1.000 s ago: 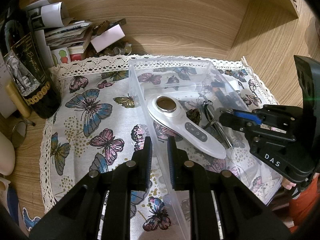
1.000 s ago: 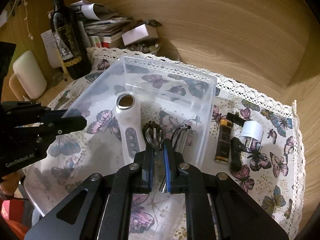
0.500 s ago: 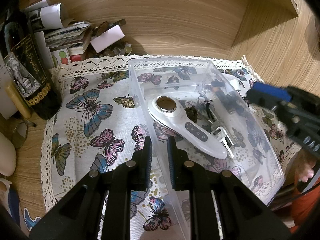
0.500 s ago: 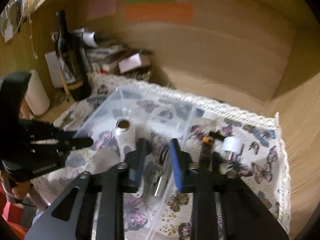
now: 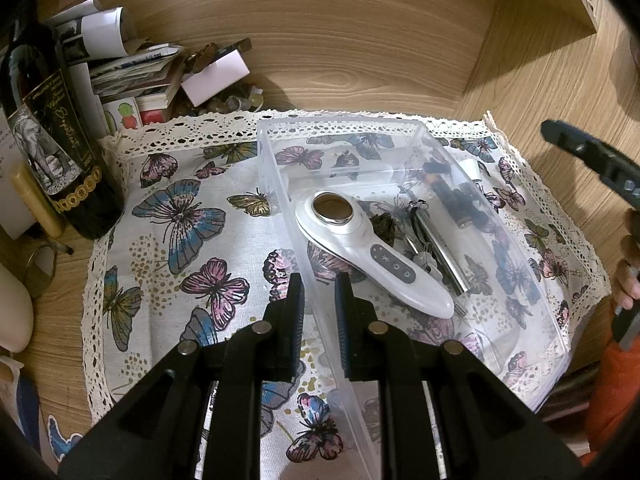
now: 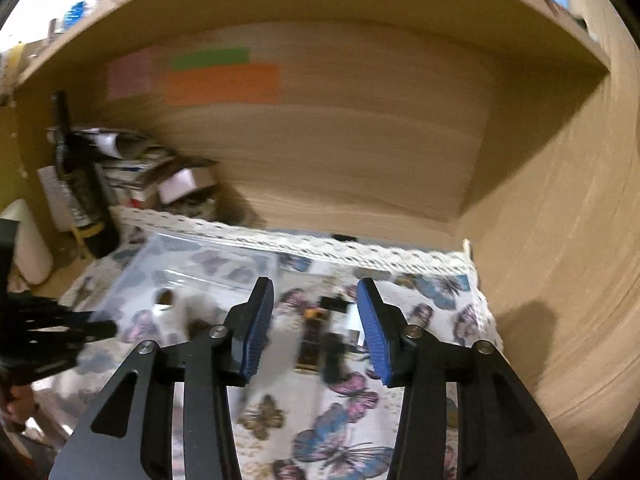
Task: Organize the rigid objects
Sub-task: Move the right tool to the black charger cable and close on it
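A clear plastic bin [image 5: 276, 168] sits on the butterfly cloth [image 5: 188, 240]. In it lie a white handheld device [image 5: 360, 248], a metal key tool with keys [image 5: 436, 248] and a small dark lump [image 5: 384, 226]. My left gripper [image 5: 319, 300] is shut on the bin's near left wall. My right gripper [image 6: 316, 320] is open and empty, raised above the cloth right of the bin [image 6: 192, 264]. Below it lie a dark lighter [image 6: 312, 340], a black object [image 6: 334, 354] and a white adapter [image 6: 354, 326], all blurred. The right gripper also shows at the left wrist view's right edge [image 5: 592, 156].
A wine bottle [image 5: 48, 132] stands at the left beside a pile of papers and boxes [image 5: 160, 76]. A white rounded object [image 5: 12, 304] is at the far left. Wooden walls close the back and right of the desk nook.
My right gripper let go of the metal key tool in the bin, opened, and rose up and to the right. The left gripper has stayed on the bin wall.
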Demonstrator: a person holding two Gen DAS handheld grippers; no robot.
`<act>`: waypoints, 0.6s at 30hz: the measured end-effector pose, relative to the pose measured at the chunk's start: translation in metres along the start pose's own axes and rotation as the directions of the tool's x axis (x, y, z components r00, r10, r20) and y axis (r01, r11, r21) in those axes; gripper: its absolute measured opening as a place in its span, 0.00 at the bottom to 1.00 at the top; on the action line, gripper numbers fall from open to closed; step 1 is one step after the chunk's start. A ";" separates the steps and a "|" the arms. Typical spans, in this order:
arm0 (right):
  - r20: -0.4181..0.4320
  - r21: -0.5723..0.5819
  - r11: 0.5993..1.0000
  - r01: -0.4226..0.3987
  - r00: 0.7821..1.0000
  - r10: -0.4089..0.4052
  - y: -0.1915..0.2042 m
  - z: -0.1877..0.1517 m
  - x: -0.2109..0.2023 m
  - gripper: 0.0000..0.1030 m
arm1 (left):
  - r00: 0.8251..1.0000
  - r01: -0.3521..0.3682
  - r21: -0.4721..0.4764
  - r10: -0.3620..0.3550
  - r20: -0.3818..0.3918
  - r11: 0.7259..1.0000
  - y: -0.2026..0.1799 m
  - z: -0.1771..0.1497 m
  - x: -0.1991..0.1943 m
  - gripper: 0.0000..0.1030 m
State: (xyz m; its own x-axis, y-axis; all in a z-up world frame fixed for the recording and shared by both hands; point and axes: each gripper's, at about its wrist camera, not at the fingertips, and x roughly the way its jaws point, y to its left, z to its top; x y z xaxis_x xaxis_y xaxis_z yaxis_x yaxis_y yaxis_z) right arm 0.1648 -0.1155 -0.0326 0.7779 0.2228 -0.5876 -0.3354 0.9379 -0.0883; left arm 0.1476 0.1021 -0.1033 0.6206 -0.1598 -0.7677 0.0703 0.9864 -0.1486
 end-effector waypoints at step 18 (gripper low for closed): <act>-0.321 0.094 0.994 -0.049 0.944 0.077 -0.024 -0.045 0.103 0.39 | 1.000 0.000 0.002 0.000 -0.002 1.000 0.000 -0.002 0.000 0.15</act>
State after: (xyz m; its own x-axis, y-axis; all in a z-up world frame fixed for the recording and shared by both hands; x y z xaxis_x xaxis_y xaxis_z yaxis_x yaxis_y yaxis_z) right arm 0.2294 -0.1266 -0.1272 0.5375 0.1973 -0.8198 -0.3221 0.9466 0.0167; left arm 0.1464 0.1017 -0.1045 0.6190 -0.1598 -0.7690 0.0714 0.9865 -0.1475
